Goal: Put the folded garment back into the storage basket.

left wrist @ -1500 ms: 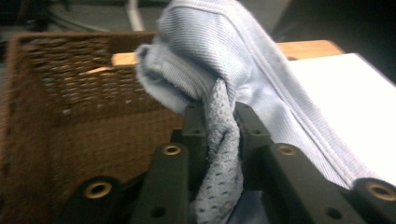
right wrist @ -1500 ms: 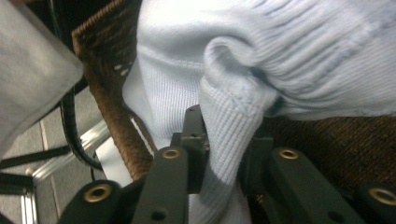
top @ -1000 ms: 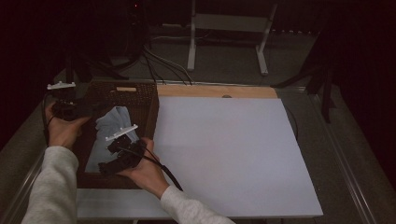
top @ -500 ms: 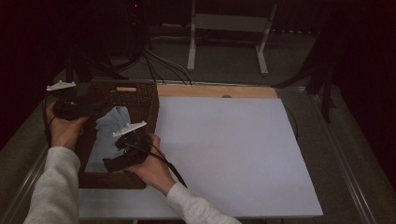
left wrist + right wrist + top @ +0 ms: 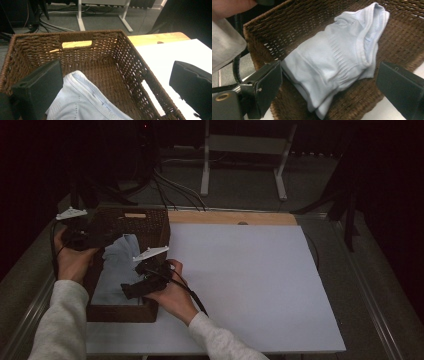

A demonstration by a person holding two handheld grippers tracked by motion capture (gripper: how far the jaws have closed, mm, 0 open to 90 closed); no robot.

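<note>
A brown wicker basket (image 5: pixel 156 231) sits at the table's left and holds a folded light blue garment (image 5: pixel 116 264). My right gripper (image 5: pixel 128 291) hovers over the basket's near right part. In the right gripper view it (image 5: pixel 329 75) stands open, its jaws wide on either side of the garment (image 5: pixel 337 57) and above it. My left gripper (image 5: pixel 92 237) is held at the basket's far left corner. The left gripper view shows it (image 5: pixel 117 75) open over the basket (image 5: pixel 105 67), with the garment (image 5: pixel 82 102) below and nothing between its jaws.
The basket rests partly on a large white board (image 5: pixel 240 280) that covers most of the table. A wooden strip (image 5: pixel 230 217) runs along the board's far edge. Cables and a white stand (image 5: pixel 205 170) are on the floor beyond the table.
My right gripper has shifted a little to the right and away over the basket, still open. The left gripper, the basket and the garment have stayed put.
</note>
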